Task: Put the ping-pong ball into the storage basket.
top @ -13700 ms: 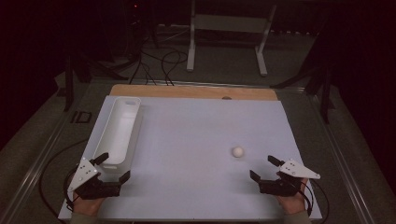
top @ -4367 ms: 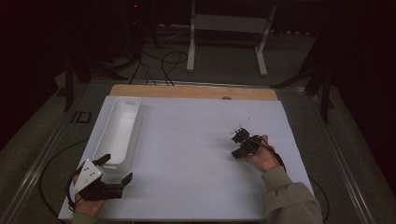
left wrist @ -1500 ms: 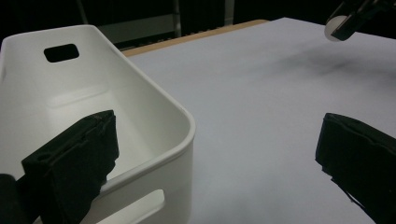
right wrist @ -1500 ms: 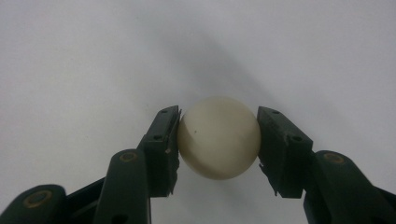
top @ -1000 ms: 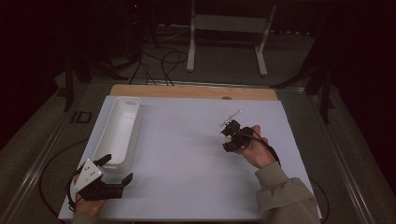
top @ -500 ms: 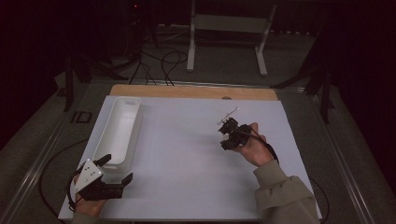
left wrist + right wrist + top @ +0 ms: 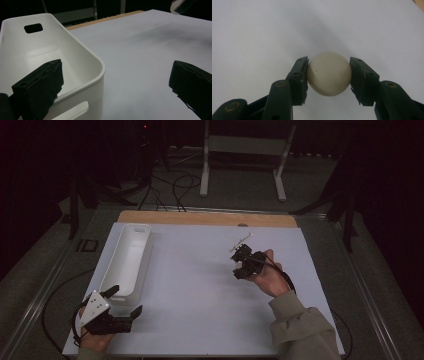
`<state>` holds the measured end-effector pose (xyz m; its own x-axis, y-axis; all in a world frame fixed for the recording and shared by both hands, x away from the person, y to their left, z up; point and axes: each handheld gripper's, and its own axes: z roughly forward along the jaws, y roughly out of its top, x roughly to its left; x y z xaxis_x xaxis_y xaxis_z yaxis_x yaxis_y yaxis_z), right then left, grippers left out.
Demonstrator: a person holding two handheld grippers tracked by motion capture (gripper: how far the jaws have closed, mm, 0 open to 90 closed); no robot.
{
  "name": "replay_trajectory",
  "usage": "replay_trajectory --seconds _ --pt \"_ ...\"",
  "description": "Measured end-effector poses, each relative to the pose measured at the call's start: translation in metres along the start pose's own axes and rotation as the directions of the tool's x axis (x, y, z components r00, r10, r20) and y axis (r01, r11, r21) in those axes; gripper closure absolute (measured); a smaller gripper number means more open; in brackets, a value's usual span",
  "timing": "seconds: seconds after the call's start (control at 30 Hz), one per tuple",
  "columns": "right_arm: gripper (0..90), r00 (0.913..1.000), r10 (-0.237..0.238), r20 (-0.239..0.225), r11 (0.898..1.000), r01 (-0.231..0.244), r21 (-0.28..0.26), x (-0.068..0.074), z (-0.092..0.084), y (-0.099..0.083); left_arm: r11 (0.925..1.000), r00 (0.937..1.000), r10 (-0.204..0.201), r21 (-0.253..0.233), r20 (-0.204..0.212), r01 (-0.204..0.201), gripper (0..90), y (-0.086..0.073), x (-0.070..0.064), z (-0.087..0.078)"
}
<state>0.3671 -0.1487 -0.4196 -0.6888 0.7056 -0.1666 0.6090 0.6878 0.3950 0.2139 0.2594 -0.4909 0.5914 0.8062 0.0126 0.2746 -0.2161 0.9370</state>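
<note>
Here the right tool (image 7: 329, 75) clamps a round, axisless ball (image 7: 329, 73).

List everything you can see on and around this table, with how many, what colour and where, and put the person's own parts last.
ball: one, cream, clamped between the right gripper's jaws above the sheet
bin: one, white, long, on the sheet's left side
sheet: one, white, covering most of the table
table: one, wooden edge showing at the far side
stand: one, grey metal, on the floor beyond the table
left gripper: one, black, open, at the bin's near end
right gripper: one, black, right of centre
sleeve: one, olive, lower right
</note>
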Motion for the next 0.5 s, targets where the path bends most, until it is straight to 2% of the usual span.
replay_trajectory --seconds 0.5 --pt "50.3 1.0 -0.007 -0.004 1.0 0.007 -0.017 0.0034 -0.0058 0.009 1.0 1.0 0.001 0.0 -0.001 -0.001 0.1 0.0 -0.0001 0.0001"
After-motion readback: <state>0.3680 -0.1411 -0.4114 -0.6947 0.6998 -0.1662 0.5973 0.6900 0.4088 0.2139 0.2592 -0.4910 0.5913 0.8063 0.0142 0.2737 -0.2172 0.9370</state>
